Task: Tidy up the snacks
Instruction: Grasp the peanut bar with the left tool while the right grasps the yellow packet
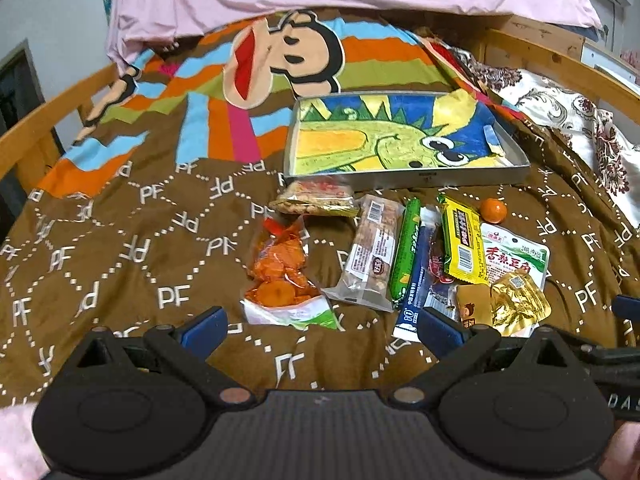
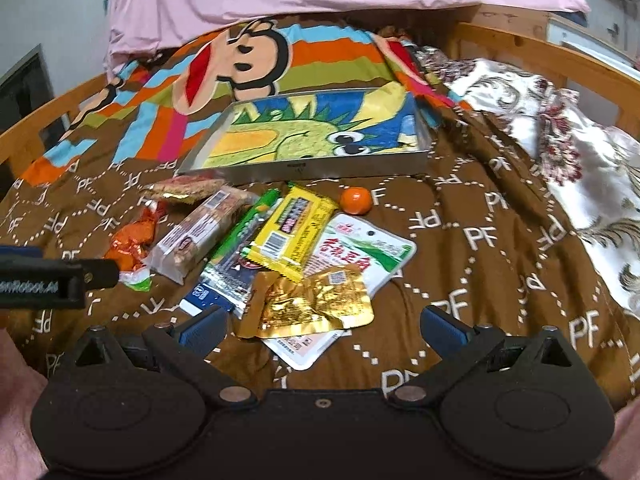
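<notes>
I am at the very start of sorting: both my left gripper (image 1: 322, 330) and my right gripper (image 2: 322, 330) hang spread wide and empty over the brown quilt (image 1: 120, 280), nothing between their fingers. The snacks lie in a loose row just in front of the shallow metal tray (image 1: 404, 179), which holds none yet. My right tool hovers nearest the gold foil pack (image 2: 316, 306), so I judge the next move is lowering onto it, pinching its edge and carrying it into the tray.
</notes>
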Motion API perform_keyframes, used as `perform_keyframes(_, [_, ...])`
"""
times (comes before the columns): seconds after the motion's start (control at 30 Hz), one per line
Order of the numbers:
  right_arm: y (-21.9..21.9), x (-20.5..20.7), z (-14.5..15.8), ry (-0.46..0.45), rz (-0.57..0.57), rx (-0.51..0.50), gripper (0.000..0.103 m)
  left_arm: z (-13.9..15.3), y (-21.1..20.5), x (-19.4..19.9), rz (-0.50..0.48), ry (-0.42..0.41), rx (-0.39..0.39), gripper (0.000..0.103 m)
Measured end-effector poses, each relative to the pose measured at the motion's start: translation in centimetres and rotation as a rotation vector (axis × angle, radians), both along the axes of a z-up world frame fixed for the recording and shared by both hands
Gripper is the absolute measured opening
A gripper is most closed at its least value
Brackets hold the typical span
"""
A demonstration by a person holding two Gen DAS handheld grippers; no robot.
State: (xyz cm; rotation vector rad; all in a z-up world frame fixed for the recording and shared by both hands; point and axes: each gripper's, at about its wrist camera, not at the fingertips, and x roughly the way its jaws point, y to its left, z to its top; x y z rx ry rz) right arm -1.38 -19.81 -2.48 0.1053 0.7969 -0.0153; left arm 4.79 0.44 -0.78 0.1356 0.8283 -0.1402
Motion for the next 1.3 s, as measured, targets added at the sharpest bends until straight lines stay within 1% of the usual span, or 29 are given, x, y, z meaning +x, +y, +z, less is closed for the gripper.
perform_keyframes(0.23, [-0.4,2.2,0.1,0.004,0.096,-0.044,0.102,-1.0,0.2,3.4,-0.061,0.104,-0.079,0.103])
perform_keyframes(0.33, [-1.0,3.6,0.0,0.009,0.135,-0.038,0.102,-1.3,-0.1,5.0,-0.124,0.116,-0.069,0.103])
perform_keyframes(0.47, [-2.0,5.9,-0.6,0.014,0.180,0.044,0.102,-1.5,-0.9,6.7,-0.198,0.087,-0.027,0.103])
perform_keyframes(0.53, [-2.5,7.3,-1.0,0.020,0.189,0.099,0.102,-1.8,-1.3,7.6,-0.247,0.089,-0.029,0.103])
perform_keyframes(0.67, [-3.9,10.1,-1.8,0.054,0.204,0.248,0.102,-2.7,-1.9,9.1,-0.337,0.107,-0.031,0.102])
perform_keyframes(0.77, [-4.4,11.9,-2.4,0.062,0.217,0.321,0.102,-3.4,-2.2,9.6,-0.367,0.131,-0.021,0.102])
perform_keyframes(0.8, [-4.4,12.4,-2.5,0.061,0.216,0.329,0.102,-3.6,-2.3,9.7,-0.373,0.138,-0.020,0.102])
perform_keyframes(0.83, [-4.4,12.9,-2.7,0.060,0.214,0.336,0.101,-3.8,-2.4,9.9,-0.375,0.146,-0.020,0.102])
perform_keyframes(0.93, [-4.3,14.1,-3.2,0.082,0.224,0.372,0.092,-3.9,-2.3,10.1,-0.382,0.158,-0.039,0.102])
perform_keyframes(1.0, [-4.0,14.6,-3.6,0.100,0.223,0.372,0.090,-3.9,-2.1,10.2,-0.382,0.153,-0.054,0.100])
perform_keyframes(1.07, [-3.7,14.9,-4.0,0.123,0.215,0.353,0.083,-4.0,-2.1,10.3,-0.381,0.156,-0.062,0.095])
perform_keyframes(1.13, [-3.7,15.2,-4.5,0.140,0.201,0.347,0.080,-4.2,-2.2,10.6,-0.380,0.169,-0.070,0.090])
perform_keyframes(1.2, [-3.7,15.5,-4.9,0.153,0.184,0.363,0.077,-4.4,-2.3,10.7,-0.384,0.178,-0.076,0.085])
perform_keyframes(1.3, [-3.6,15.7,-5.2,0.160,0.172,0.379,0.070,-4.7,-2.6,10.8,-0.391,0.177,-0.062,0.077])
